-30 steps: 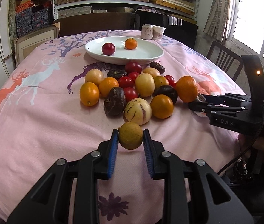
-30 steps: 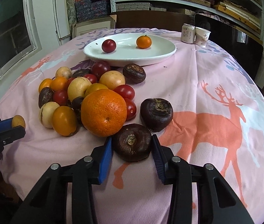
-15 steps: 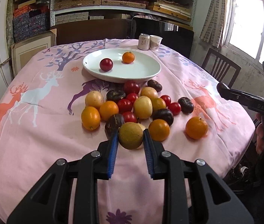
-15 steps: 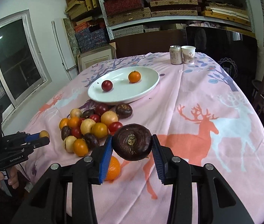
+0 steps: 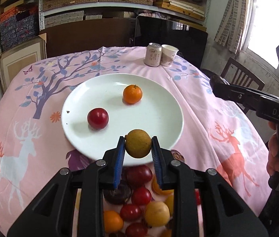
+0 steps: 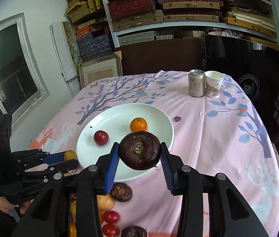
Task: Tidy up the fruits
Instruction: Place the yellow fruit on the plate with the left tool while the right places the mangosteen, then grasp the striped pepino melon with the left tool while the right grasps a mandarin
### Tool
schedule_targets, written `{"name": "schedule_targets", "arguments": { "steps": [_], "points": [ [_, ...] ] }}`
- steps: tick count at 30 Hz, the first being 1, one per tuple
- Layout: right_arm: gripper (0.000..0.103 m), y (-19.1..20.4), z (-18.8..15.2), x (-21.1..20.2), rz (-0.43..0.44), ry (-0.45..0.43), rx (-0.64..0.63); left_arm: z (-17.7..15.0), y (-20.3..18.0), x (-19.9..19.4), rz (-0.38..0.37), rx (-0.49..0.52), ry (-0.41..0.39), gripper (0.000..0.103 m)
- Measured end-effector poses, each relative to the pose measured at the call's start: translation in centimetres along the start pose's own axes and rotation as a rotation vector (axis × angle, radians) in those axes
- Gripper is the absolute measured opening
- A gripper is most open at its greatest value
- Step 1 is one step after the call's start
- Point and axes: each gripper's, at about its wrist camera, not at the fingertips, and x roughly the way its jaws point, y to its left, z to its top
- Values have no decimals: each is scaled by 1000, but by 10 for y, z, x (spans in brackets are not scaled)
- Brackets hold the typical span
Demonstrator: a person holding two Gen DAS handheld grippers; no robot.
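Observation:
My left gripper (image 5: 138,144) is shut on a small yellow-brown round fruit (image 5: 138,143), held above the near rim of the white plate (image 5: 159,114). My right gripper (image 6: 139,151) is shut on a dark brown, flattened round fruit (image 6: 139,150), raised over the plate's (image 6: 159,118) near right edge. On the plate lie a red tomato (image 5: 98,118) and a small orange (image 5: 132,94). The remaining fruit pile (image 5: 143,203) sits below the left gripper, partly hidden by its fingers. In the left wrist view the right gripper (image 5: 216,84) comes in from the right.
A drink can (image 5: 153,57) and a paper cup (image 5: 169,55) stand at the table's far edge. The pink printed tablecloth (image 5: 30,118) covers the round table. A wooden chair (image 5: 240,79) stands at the right. Shelves with boxes fill the back wall.
Both grippers have risen and travelled forward from the fruit pile to the plate, each carrying its fruit. The big orange stayed behind on the cloth.

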Motion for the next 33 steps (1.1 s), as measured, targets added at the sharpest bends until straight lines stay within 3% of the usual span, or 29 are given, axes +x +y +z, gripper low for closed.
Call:
{"name": "schedule_targets", "arguments": {
  "steps": [4, 7, 9, 10, 11, 15, 21, 27, 33],
  "points": [
    [42, -10, 13, 60, -22, 88, 10, 12, 11, 50, -7, -33, 96, 26],
    [42, -16, 12, 94, -22, 142, 23, 14, 16, 72, 4, -45, 125, 27],
    [44, -16, 10, 111, -9, 170, 30, 15, 21, 78, 9, -66, 133, 44],
    [54, -15, 10, 115, -9, 165, 33, 15, 24, 78, 16, -83, 129, 60],
    [59, -14, 10, 115, -20, 152, 32, 16, 26, 76, 22, -95, 115, 68],
    [63, -9, 8, 94, -14, 97, 48, 14, 30, 46, 22, -108, 54, 69],
    [70, 3, -21, 28, -33, 55, 5, -21, 23, -22, 34, -69, -31, 82],
    [73, 21, -98, -33, -4, 89, -62, -100, 4, -78, 44, 23, -56, 88],
    [79, 46, -175, -65, 21, 91, -110, -168, 0, -95, 92, 31, -30, 88]
  ]
}}
